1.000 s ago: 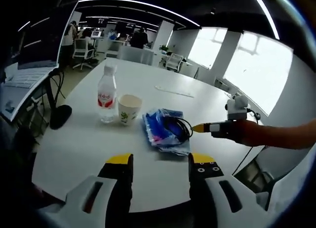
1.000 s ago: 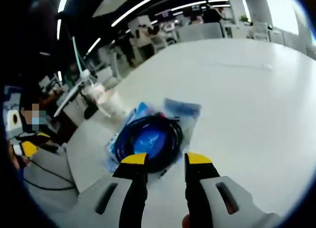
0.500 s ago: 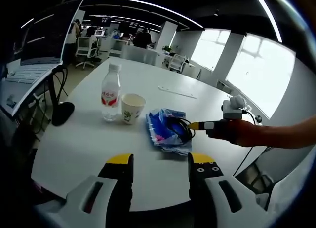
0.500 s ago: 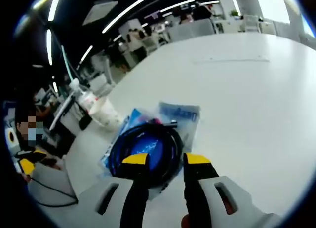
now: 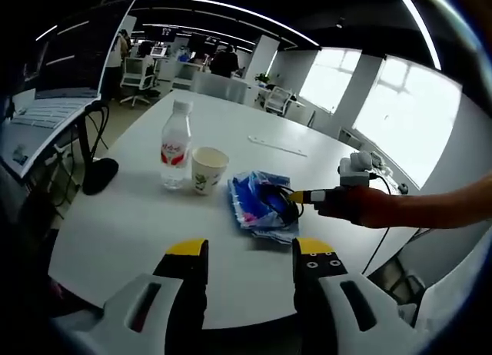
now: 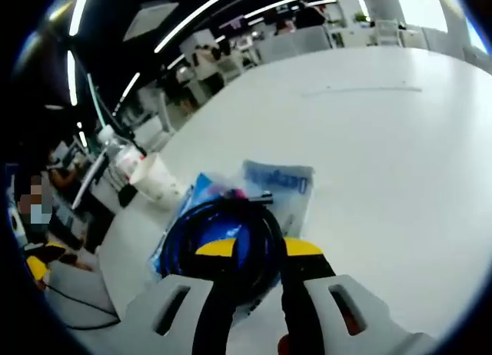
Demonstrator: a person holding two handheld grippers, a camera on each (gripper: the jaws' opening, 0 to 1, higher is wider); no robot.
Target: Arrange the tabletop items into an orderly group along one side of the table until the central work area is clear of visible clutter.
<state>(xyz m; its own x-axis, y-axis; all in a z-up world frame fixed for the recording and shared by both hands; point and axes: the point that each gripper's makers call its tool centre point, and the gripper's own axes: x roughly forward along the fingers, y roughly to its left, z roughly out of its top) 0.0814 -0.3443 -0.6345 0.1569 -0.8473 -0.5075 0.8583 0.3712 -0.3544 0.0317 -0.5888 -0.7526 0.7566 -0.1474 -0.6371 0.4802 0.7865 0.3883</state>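
A coiled black cable [image 6: 231, 236] lies on a blue-and-white plastic packet [image 6: 280, 184] on the white tabletop [image 6: 384, 140], near its front edge. In the right gripper view, the right tongs [image 6: 257, 248] are at the coil, yellow tips a small gap apart with the near loop between them; whether they pinch it I cannot tell. A paper cup [image 5: 207, 168] and a water bottle [image 5: 175, 145] stand just left of the packet. The left tongs [image 5: 250, 250] hang open, short of the packet.
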